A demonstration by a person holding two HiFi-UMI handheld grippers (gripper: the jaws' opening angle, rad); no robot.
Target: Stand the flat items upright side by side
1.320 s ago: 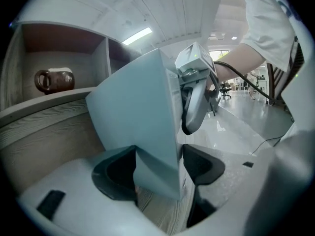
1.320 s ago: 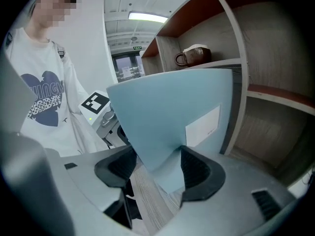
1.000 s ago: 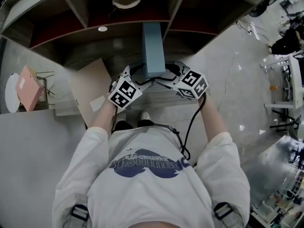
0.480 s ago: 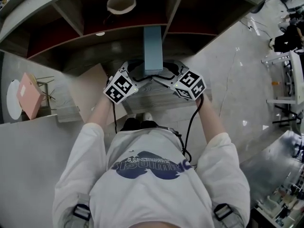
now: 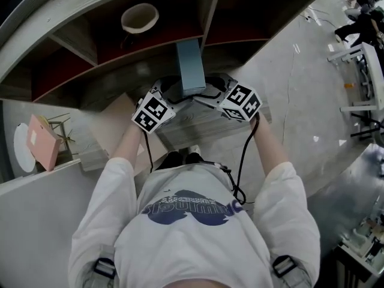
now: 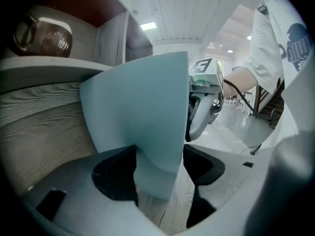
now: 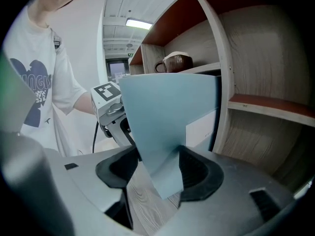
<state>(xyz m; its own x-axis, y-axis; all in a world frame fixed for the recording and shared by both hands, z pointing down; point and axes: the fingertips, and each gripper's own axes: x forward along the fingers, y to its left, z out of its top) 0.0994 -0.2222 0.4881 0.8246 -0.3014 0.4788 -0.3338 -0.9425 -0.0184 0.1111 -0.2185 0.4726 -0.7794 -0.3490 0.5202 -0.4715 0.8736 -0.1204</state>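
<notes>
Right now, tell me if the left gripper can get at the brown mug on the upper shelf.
Probably not yet: the left gripper is shut on the blue flat item, as is the right gripper. The brown mug stands unblocked on the shelf above, so only that grip hinders it.

We find the head view evenly lit but muted in colour, its straight lines bowed toward the edges. The shelf (image 5: 211,8) compartments across the top lie in shadow, while the pale floor (image 5: 300,95) at right carries small glare spots. Both gripper views sit in a fisheye circle with black corners. A ceiling lamp (image 6: 148,26) burns bright near the top of each. The left tongs (image 6: 157,173) and right tongs (image 7: 160,173) at bottom look soft, and the blue panel (image 6: 140,112) shows flat, even colour.
</notes>
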